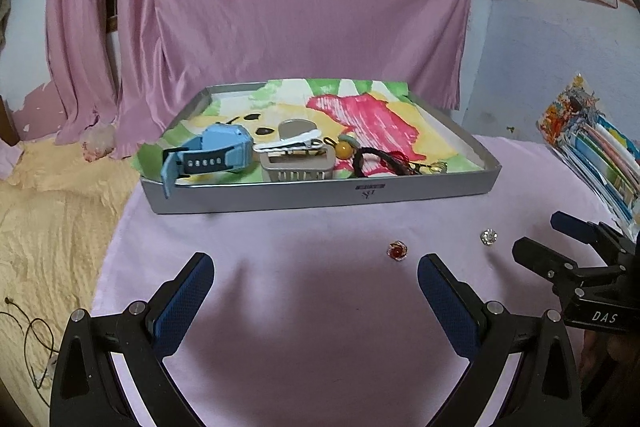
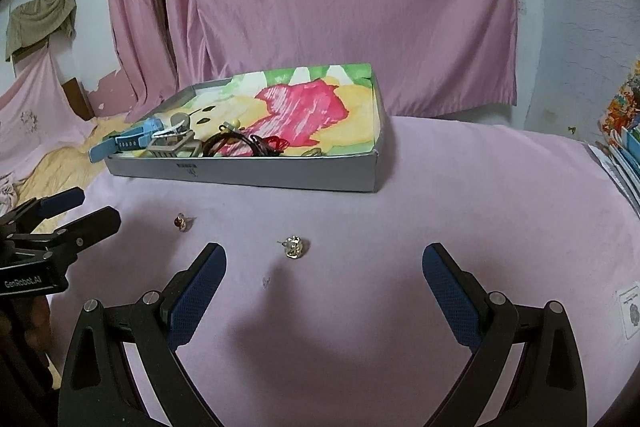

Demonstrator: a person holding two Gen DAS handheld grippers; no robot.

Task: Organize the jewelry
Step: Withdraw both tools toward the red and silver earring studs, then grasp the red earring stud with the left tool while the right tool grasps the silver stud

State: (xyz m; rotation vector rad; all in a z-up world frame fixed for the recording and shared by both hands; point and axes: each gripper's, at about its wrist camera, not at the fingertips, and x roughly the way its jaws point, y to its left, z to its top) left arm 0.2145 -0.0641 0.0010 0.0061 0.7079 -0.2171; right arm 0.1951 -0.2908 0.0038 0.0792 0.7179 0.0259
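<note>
I am holding my left claw (image 1: 316, 267) and my right claw (image 2: 324, 259) low over the pink cloth (image 2: 460, 211), both spread wide with nothing between the blue pads. Two small pieces are lying loose on the cloth, short of the grey tray (image 1: 320, 193): a red-stoned piece (image 1: 398, 251) and a clear, silvery piece (image 2: 294, 247).

The clear piece is sitting ahead of my right claw, inside the line of its spread and a little toward its left finger, so I am judging that hand the better placed for it. The red piece is lying just ahead of my left claw's right finger, off its centre line, so that claw would need to shift rightward before closing. Neither piece has a long axis I can make out; both look roughly round.

The tray is standing farther ahead, already carrying a blue watch (image 1: 212, 157), a grey clip (image 1: 298, 167) and dark cords (image 1: 380, 159) on a bright printed liner.
</note>
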